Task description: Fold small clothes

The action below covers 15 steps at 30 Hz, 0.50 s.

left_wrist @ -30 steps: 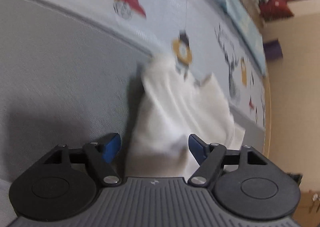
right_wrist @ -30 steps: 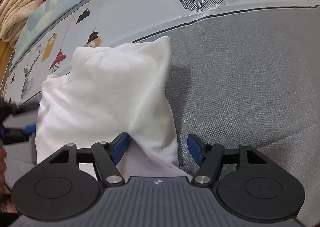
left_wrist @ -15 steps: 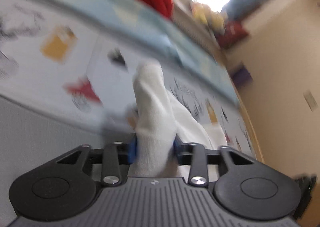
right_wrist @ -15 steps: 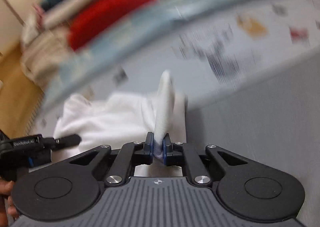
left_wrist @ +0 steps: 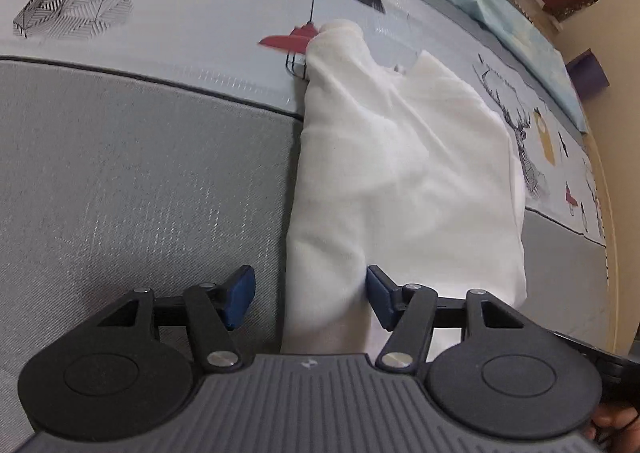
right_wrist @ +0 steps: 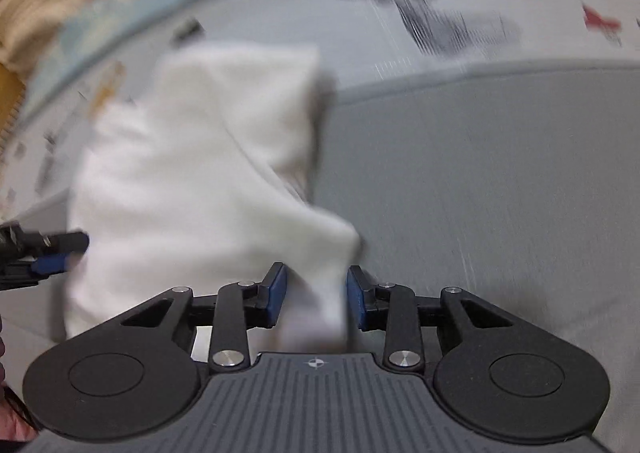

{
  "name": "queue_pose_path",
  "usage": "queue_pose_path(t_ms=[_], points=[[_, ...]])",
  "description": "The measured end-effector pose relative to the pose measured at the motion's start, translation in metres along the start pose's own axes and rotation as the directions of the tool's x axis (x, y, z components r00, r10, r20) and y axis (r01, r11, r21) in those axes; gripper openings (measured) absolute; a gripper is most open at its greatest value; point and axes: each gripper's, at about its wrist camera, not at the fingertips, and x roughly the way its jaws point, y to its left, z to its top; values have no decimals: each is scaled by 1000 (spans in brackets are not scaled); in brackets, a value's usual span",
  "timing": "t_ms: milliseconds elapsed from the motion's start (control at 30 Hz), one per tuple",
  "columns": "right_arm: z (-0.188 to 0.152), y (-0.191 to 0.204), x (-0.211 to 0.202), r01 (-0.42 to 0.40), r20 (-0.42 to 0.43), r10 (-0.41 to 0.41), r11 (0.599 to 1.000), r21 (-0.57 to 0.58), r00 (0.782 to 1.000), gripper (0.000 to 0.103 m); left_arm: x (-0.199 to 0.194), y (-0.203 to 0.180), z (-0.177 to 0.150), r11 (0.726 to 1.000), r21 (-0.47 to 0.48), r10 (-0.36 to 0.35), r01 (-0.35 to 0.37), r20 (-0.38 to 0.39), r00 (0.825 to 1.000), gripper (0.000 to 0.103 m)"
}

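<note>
The white garment [left_wrist: 400, 173] is lying folded on the bed [left_wrist: 140, 173], straddling the dark seam where the grey fabric meets the printed sheet [left_wrist: 200, 33], with its far end reaching just beside the red lamp print [left_wrist: 286, 40]. Half a second ago both grippers were clamping raised ridges of this cloth; the left gripper [left_wrist: 310, 295] and the right gripper [right_wrist: 316, 301] have both just been opening, and the cloth is now lying flat again. On the left gripper the fingers [left_wrist: 240, 295] are standing fairly wide: the near edge of the garment is passing between them, the finger nearer the garment's middle is sitting against the fabric, and the other finger is standing clear over bare grey bedding, so nothing is being gripped. On the right gripper the fingers [right_wrist: 274, 299] are parted more narrowly, with a tongue of the garment's near corner lying between them; the view is blurred, but a gap is showing on each side of the cloth, so the hold appears released. In the right wrist view the left gripper [right_wrist: 52, 253] is showing at the garment's opposite edge. This release is indicating that one fold has been laid down and let go. The garment is looking thick and somewhat uneven at its far end, so further flattening or another fold probably remains.
</note>
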Motion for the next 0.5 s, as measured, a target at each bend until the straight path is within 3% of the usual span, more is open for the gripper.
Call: queue_pose_path(t_ms=[67,200,267,300,433,500], points=[[-2,-1,-3,-21,7,21,1000,14,1000,27,-6,-6,0,1000,17,-10,10,18,1000,65],[-4,-4,-5,-35,-14,35,999,-6,999,26,-18,-24,-9,989,139,-52,47,27,998,67],[-6,-3,-3,-23,-34,22,999,-27,999,26,2,-34,-19,957,278,89,-78,-25,996,74],[-7,-3,-2,-11,-45,9,999,-40,999,25,8,-35,-28,935,327,148,-136,-14,989,89],[-10,0,-8,35,-59,-39,997,-72,997,26,-8,-41,-36,915,353,197,-196,33,980,89],[-13,0,-23,59,-6,-60,995,-77,998,27,-29,-48,-43,886,381,242,-265,108,964,89]])
